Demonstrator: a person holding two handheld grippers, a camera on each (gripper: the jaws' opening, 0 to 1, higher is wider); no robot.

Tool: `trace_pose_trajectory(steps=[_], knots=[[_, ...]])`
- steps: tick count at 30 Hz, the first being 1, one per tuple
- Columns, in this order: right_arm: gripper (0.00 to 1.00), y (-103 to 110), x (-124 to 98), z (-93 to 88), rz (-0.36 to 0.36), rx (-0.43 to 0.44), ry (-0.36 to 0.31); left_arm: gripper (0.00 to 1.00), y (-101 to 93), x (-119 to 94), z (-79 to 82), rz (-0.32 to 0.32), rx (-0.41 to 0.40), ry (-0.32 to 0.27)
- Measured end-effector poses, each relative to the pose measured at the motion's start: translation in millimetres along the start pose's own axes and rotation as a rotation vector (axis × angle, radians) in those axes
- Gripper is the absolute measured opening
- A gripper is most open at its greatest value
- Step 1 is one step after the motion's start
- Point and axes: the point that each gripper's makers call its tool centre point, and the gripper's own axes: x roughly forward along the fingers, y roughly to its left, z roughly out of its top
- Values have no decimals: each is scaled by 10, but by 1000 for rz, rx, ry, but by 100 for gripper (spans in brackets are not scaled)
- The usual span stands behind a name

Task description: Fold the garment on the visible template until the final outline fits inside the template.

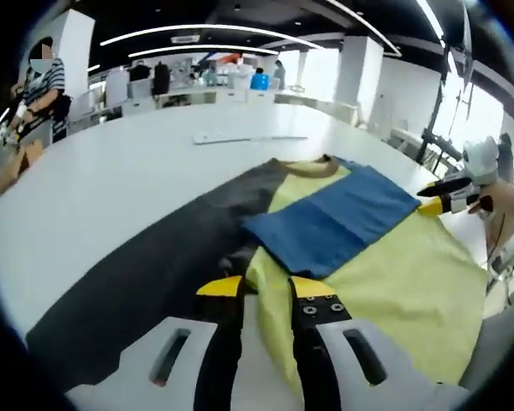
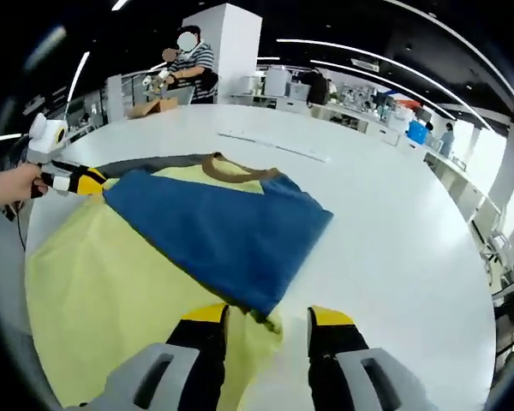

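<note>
A yellow garment (image 1: 394, 282) with a brown collar (image 1: 313, 168) lies on a dark grey template (image 1: 137, 274) on the white table. A blue part (image 1: 334, 221) is folded across it. My left gripper (image 1: 265, 289) is open, its jaws on either side of a raised fold of the yellow edge. It also appears far left, in a hand, as the left gripper (image 2: 87, 181). My right gripper (image 2: 267, 315) is open, with the corner of the blue part (image 2: 231, 231) and yellow cloth (image 2: 111, 291) between its jaws. At the garment's far edge is the right gripper (image 1: 435, 199).
The white table (image 1: 111, 171) stretches wide around the garment. A long white strip (image 1: 248, 137) lies on it beyond the collar. A person in a striped top (image 2: 193, 64) stands at the far end, and desks and equipment line the back of the room.
</note>
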Motion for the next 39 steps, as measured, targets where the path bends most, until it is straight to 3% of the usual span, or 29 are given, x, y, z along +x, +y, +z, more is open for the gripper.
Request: trace_pose_trajectory(steps=[2,4,9,14,23,27,39], knots=[[58,28,-23,34,16,7,-9,28,-9,-38,40,-13,15,-16],[65,66,-53,81,31,2,-27,32,-18,-77,70,-25,19,-24],[81,156,-145,170,68,-7,-49,53,-4,-175,106,-20,42,-37],[89,242,-250,270,103,-13,-73,74,72,-309,88,-2,75,-39],[98,404,-483,427,163,-73,-104,94,249,-590,79,32,71,-66],[99,459,-576,468,190,-79,-109,99,333,-692,9,49,65,-56],[99,505,-797,457,199,-72,-107,98,758,-1026,-245,156,11,-15]])
